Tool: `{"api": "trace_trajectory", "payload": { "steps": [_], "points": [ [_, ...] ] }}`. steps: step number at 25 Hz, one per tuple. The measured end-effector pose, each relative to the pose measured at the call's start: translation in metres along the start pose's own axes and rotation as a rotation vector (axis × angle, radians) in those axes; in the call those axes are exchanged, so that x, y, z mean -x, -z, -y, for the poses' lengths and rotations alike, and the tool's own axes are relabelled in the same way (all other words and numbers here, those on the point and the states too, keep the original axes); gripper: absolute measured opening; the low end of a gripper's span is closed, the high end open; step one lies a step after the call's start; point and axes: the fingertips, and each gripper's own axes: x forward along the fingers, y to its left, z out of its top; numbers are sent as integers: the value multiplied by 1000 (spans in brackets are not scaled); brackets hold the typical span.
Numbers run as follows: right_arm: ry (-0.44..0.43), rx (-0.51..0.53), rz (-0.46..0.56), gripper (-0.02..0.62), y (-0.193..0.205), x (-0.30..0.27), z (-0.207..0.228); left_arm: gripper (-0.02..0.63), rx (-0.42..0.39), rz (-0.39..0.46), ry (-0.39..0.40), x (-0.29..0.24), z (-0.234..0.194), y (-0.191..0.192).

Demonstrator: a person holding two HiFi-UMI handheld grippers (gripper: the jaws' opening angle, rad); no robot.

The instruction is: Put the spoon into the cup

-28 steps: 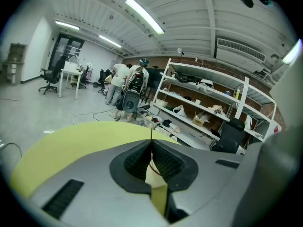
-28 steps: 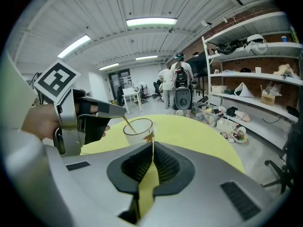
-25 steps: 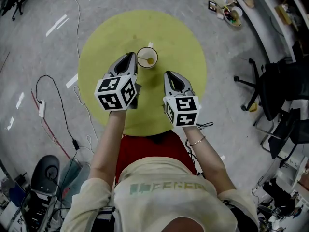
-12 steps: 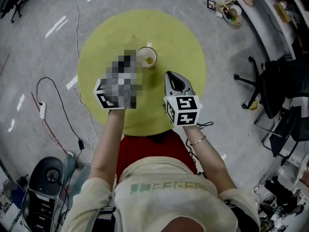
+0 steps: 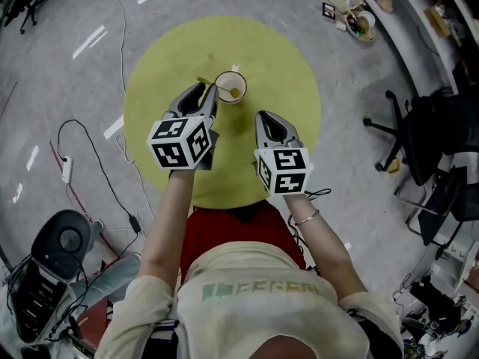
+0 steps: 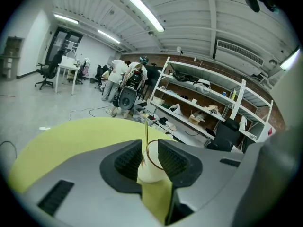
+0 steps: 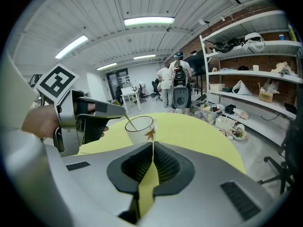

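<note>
A pale cup with a brown rim stands on the round yellow table. A thin spoon leans in it, handle sticking out over the left rim. My left gripper is right beside the cup on its near left. In the left gripper view its jaws stand slightly apart, with the cup and the upright spoon handle showing in the gap, not pinched. The right gripper view shows that handle reaching up to the left gripper's tip. My right gripper hovers shut and empty, a little short of the cup.
Cables trail over the grey floor left of the table. Office chairs stand at the right. A cluttered shelf runs along the top right. A dark round device sits at the lower left. People stand far behind.
The spoon's handle now shows sticking out past the cup's left rim, where before the left gripper covered it. Both grippers have stayed nearly where they were.
</note>
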Motion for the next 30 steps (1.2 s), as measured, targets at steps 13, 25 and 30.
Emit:
{"api": "trace_trajectory", "payload": {
  "steps": [13, 25, 30],
  "points": [
    [8, 3, 4, 37, 23, 20, -24, 95, 2, -26, -22, 46, -6, 43],
    [42, -1, 25, 37, 44, 52, -53, 52, -40, -44, -22, 97, -5, 82],
    [61, -2, 29, 37, 43, 65, -67, 37, -64, -48, -8, 120, -4, 83]
  ]
}}
